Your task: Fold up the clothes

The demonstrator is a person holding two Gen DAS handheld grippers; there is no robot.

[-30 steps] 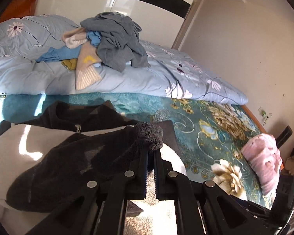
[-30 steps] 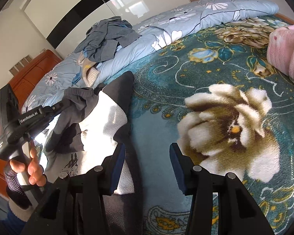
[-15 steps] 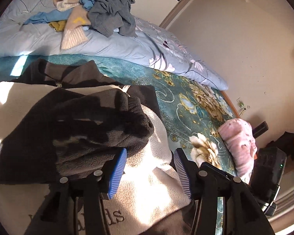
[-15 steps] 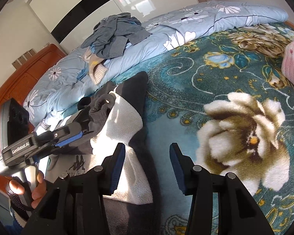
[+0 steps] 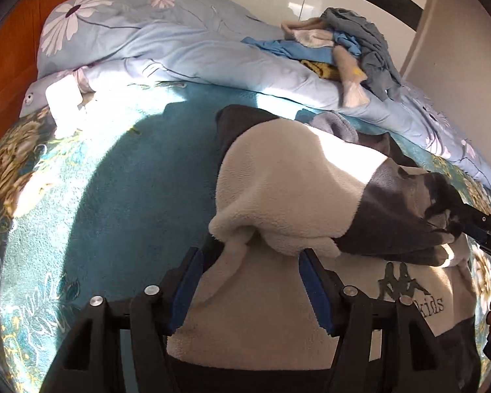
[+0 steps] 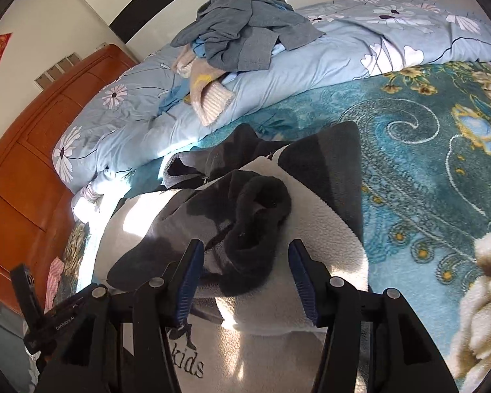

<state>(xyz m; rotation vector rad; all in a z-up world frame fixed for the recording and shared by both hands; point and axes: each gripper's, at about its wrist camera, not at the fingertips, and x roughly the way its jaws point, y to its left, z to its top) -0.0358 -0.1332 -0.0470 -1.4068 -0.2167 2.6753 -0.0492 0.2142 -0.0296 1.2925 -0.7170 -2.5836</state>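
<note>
A cream and dark grey fleece jacket (image 5: pixel 278 321) with a "kids" logo lies on the teal floral blanket (image 5: pixel 140 196); it also shows in the right wrist view (image 6: pixel 324 239). Its left sleeve (image 5: pixel 298 190) is folded across the chest, ending in a dark cuff (image 6: pixel 258 229). My left gripper (image 5: pixel 248 281) is open, its jaws either side of the sleeve's shoulder fold. My right gripper (image 6: pixel 242 268) is open, its jaws either side of the dark cuff. The right gripper's tip shows at the right edge of the left wrist view (image 5: pixel 481 226).
A pile of unfolded clothes (image 6: pixel 245 39) lies on the light blue flowered duvet (image 6: pixel 360 52) at the back; it also shows in the left wrist view (image 5: pixel 350 46). A wooden headboard (image 6: pixel 32 150) stands on the left. The blanket (image 6: pixel 425 163) spreads to the right.
My left gripper let go of the dark cuff, opened and moved left to the sleeve's shoulder fold. My right gripper moved left over the jacket, to the cuff.
</note>
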